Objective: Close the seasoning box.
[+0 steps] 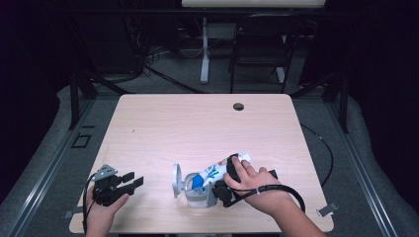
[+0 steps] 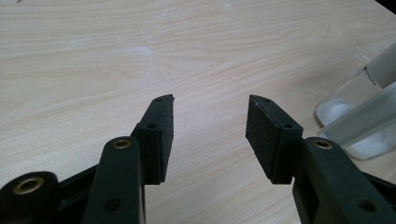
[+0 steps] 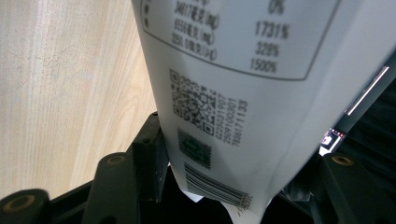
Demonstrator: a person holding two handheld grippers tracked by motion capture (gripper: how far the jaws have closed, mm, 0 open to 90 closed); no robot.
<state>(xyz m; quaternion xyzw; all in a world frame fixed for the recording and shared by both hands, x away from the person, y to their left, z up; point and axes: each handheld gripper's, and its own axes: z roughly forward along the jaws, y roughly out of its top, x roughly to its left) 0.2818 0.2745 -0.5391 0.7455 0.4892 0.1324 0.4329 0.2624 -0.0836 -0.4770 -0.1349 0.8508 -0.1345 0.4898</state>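
Right gripper is pinching a white pouch over a clear jar near the surface's front edge. Left gripper sits spread with nothing in it, well apart to the left.

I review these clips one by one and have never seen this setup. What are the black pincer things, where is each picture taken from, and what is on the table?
A person sits at a pale wooden table with hand-held black tongs in each hand.

The high view looks down from above the person. The other two pictures come from cameras riding on the tongs and looking along their jaws.

The left tongs rest near the table's front left corner, jaws apart with nothing between them, as the left gripper view confirms.

The right tongs grip a white printed pouch with blue markings; up close, its white back with barcode and square code sits between the jaws. The pouch's end is at a clear plastic container with a round flip-open lid.
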